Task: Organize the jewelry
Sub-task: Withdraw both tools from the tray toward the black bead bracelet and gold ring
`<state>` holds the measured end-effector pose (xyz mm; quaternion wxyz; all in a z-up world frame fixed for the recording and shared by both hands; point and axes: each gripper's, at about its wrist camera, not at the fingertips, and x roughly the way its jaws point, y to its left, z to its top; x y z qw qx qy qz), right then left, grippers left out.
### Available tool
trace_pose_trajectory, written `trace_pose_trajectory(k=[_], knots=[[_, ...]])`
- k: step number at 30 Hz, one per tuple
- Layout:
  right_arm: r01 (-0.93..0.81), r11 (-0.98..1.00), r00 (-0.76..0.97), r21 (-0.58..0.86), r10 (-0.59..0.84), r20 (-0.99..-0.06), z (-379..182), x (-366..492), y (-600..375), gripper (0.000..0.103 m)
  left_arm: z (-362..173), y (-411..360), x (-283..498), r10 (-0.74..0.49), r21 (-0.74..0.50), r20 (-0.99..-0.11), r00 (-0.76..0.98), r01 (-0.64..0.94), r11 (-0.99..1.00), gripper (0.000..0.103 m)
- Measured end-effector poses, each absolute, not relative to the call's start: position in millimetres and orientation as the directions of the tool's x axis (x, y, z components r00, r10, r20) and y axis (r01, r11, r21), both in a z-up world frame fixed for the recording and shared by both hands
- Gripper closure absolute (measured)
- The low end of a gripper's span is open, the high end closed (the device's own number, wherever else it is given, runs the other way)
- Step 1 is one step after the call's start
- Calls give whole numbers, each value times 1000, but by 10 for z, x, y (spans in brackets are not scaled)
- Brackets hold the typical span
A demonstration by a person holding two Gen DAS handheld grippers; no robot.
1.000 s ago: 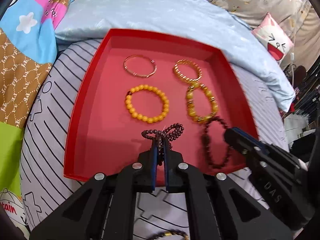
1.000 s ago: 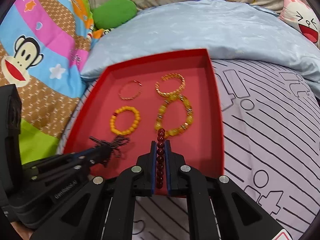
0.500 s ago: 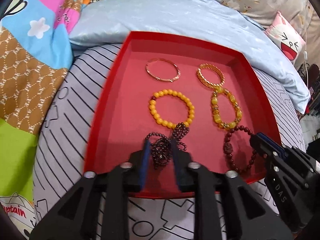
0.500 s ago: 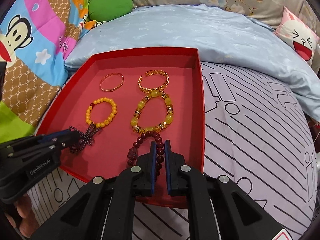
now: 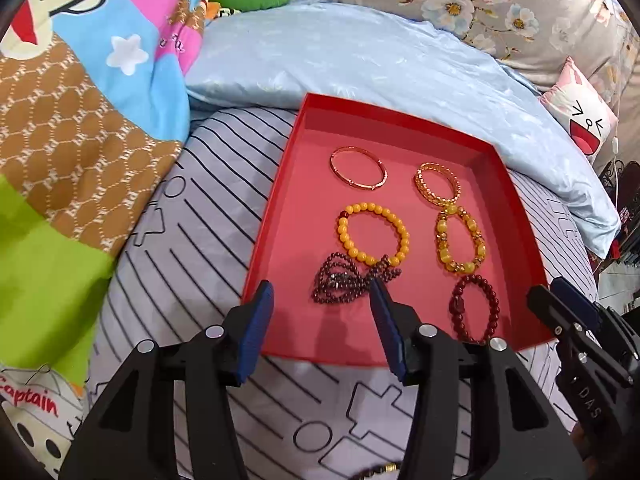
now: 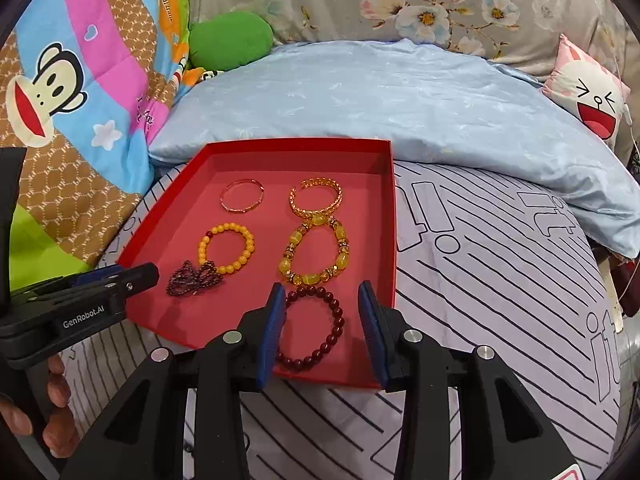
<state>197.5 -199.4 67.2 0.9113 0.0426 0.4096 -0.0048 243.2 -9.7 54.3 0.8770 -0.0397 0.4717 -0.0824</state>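
Note:
A red tray [image 5: 276, 200] lies on the striped bedsheet with several bracelets in it. My left gripper [image 5: 320, 292] hovers at the tray's near edge, its jaws opening. A tangled dark bead strand [image 5: 340, 280] rests on the tray floor just beyond its fingertips, untouched. My right gripper [image 6: 322, 294] also has its jaws opening. A dark red bead bracelet [image 6: 339, 320] lies flat on the tray between its fingers, clear of both pads. Farther in are a yellow bead bracelet [image 5: 343, 234], an amber bead bracelet [image 5: 442, 236], a gold chain cuff [image 5: 438, 199] and a thin gold bangle [image 5: 360, 186].
A light blue pillow [image 6: 400, 92] lies behind the tray and a cartoon blanket [image 5: 80, 120] to its left. A green plush [image 6: 230, 40] and a pink cushion [image 6: 588, 92] sit farther back. Another bracelet [image 5: 380, 470] lies on the sheet under my left gripper. A person's hand [image 6: 52, 420] holds the left gripper.
Both grippers have opened and let go: the dark strand and the dark red bracelet now lie free on the tray. Both grippers have drawn back and up from the tray.

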Motion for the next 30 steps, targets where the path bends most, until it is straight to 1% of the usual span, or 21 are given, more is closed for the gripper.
trace_pose_trajectory(k=[11,19,30], knots=[[36,994,647,103,55,-760,685,1460,-1942,66,680,-77,1937,-205,-156,-809,551,135,978,55],[18,994,614,109,75,-785,569,1120,-1844,66,569,-41,1551,-209,-154,-827,522,147,977,54],[-41,991,558,129,130,-819,279,969,-1492,66,339,192,1216,-174,-147,-857,485,94,985,54]])
